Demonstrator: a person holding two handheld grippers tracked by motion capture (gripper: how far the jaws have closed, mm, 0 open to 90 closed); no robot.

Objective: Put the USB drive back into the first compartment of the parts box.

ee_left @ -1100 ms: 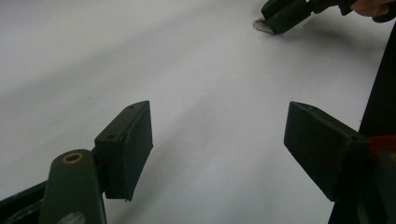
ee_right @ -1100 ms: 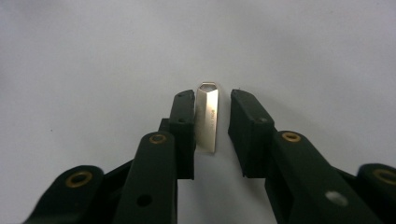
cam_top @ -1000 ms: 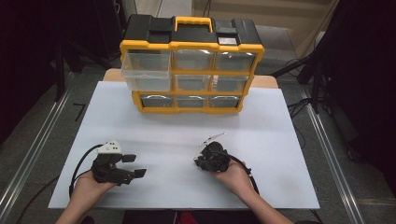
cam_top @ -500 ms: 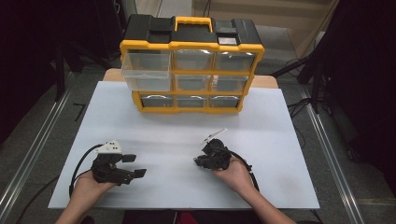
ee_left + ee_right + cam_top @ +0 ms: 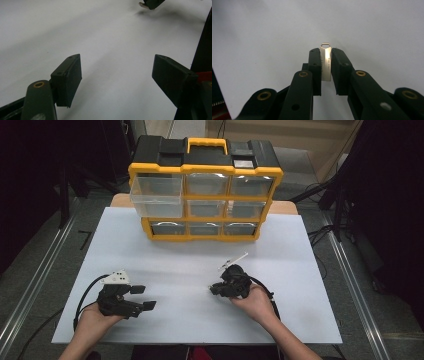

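Observation:
My right gripper is shut on a small silver metal USB stick with a loop at its far end, held upright between the two black pads just above the white table. In the high view the right gripper sits at the table's front centre, tips pointing left. My left gripper rests at the front left, open, with nothing between its pads. Far off in the left gripper view, the right gripper's tip with the silver stick shows at the top edge.
A yellow and black drawer organiser stands at the back of the white table, its top-left clear drawer pulled out. Cables trail from both grippers toward the front edge.
The right gripper has shifted slightly away from the front edge and up the table. The left gripper has stayed put.

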